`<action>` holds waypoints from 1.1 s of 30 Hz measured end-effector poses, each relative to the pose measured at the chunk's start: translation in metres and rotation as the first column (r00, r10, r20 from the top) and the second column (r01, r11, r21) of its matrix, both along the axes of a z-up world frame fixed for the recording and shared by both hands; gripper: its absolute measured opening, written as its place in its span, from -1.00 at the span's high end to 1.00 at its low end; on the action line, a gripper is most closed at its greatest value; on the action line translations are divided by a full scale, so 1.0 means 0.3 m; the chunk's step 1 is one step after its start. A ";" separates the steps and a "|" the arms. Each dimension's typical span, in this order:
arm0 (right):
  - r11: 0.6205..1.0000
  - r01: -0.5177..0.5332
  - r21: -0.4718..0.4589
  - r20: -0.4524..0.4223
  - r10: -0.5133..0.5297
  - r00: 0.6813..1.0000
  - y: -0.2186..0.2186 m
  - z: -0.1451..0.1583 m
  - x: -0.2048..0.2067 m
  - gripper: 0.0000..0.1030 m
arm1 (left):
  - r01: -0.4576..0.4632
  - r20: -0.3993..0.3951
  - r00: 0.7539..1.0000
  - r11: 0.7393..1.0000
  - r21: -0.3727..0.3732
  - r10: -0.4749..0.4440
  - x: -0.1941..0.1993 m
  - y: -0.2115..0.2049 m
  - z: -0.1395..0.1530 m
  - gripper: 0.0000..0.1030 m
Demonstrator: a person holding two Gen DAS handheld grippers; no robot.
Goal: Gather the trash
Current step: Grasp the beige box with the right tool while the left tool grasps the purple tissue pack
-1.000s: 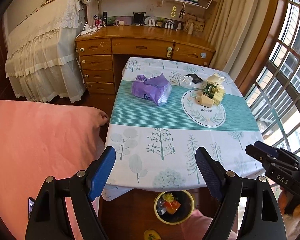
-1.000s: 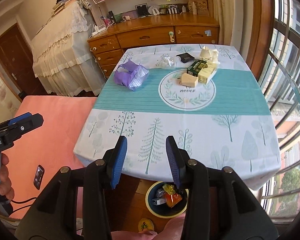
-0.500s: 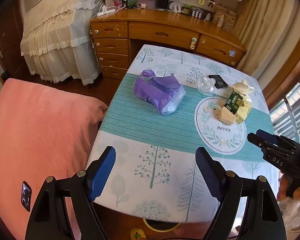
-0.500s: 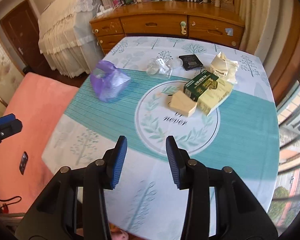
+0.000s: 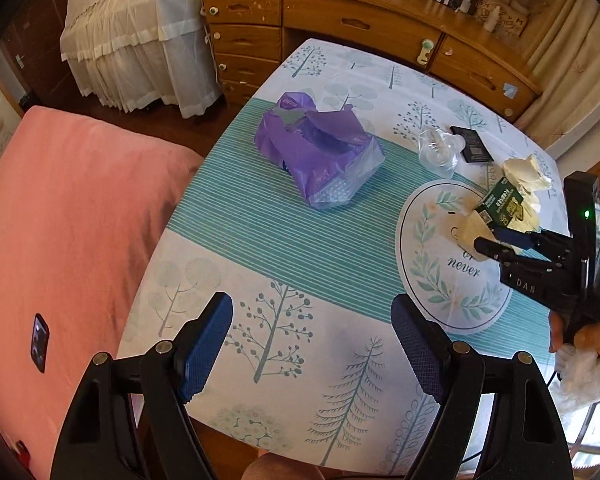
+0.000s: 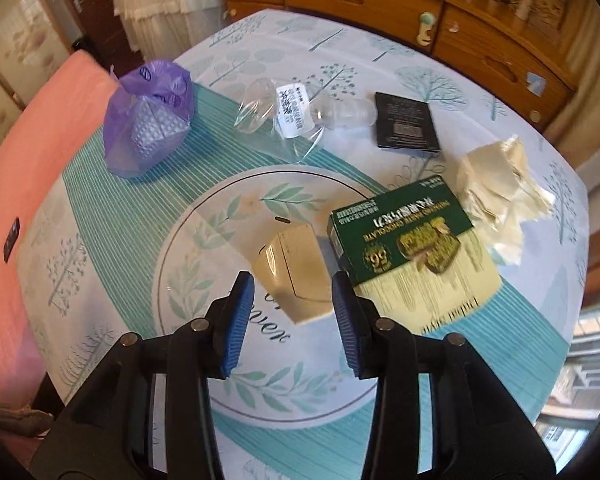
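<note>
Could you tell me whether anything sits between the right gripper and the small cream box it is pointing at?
Nothing visible does. The right gripper is open, with the cream box directly ahead. The green chocolate box lies just right of it, close beside the path.

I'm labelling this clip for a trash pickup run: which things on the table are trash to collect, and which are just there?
Likely trash:
purple plastic bag
clear plastic wrapper
crumpled paper
green chocolate box
small cream box, nearest the open right gripper

Probably not, though the black one is uncertain:
flat black packet
tablecloth
wooden dresser
pink bedding
</note>
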State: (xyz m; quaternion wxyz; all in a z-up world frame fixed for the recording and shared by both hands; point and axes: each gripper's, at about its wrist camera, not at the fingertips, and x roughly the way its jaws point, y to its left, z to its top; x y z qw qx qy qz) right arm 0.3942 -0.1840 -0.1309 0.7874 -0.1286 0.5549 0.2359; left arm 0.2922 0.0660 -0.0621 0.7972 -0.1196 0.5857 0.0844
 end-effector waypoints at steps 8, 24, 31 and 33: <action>0.993 -0.117 -0.033 -0.012 0.116 0.993 0.038 -0.070 0.012 0.16 | -0.054 -0.015 0.998 0.998 -0.029 0.054 0.129 0.031 -0.018 -0.62; 0.982 -0.189 -0.018 -0.028 0.188 0.982 0.046 -0.102 -0.012 0.16 | -0.113 0.031 0.993 0.989 -0.094 0.117 0.378 0.126 0.043 -0.62; 0.970 -0.243 0.029 0.019 0.243 0.970 0.110 -0.052 -0.023 0.26 | -0.160 0.039 0.985 0.976 -0.148 0.167 0.509 0.191 0.022 -0.62; 0.970 -0.235 0.063 0.028 0.233 0.972 0.123 -0.027 -0.010 0.26 | -0.181 0.013 0.982 0.966 -0.183 0.186 0.559 0.216 -0.022 -0.62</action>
